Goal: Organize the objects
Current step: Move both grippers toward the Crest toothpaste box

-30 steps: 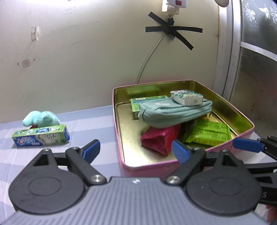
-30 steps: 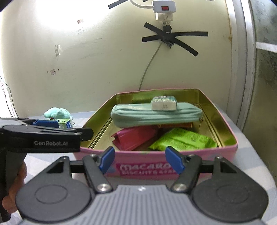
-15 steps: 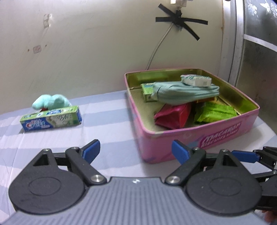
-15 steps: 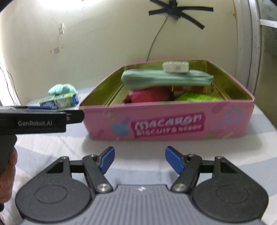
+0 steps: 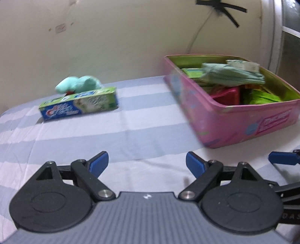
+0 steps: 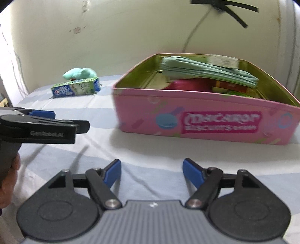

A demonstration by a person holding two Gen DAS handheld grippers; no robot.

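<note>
A pink biscuit tin (image 5: 243,122) (image 6: 206,122) stands on the striped cloth at the right. In it lie a teal pouch (image 5: 232,77) (image 6: 206,71), a small white packet (image 5: 243,64) (image 6: 223,61) on top of the pouch, a red packet (image 5: 226,94) and a green packet (image 5: 262,97). A toothpaste box (image 5: 78,105) (image 6: 76,89) and a mint plush toy (image 5: 78,83) (image 6: 79,73) lie far left by the wall. My left gripper (image 5: 147,164) hangs open over bare cloth, holding nothing. My right gripper (image 6: 151,171) has its jaws opening, nothing between them, short of the tin's front wall.
The beige wall behind carries a cable (image 6: 195,32) held by black tape (image 6: 225,8). A metal frame (image 5: 270,32) rises at the right edge. The left gripper's body (image 6: 41,127) and a hand (image 6: 9,180) show at the left of the right wrist view.
Both grippers have pulled back from over the tin and sunk toward the cloth, so the tin now sits farther off. The right gripper's jaws stand wider than before.
</note>
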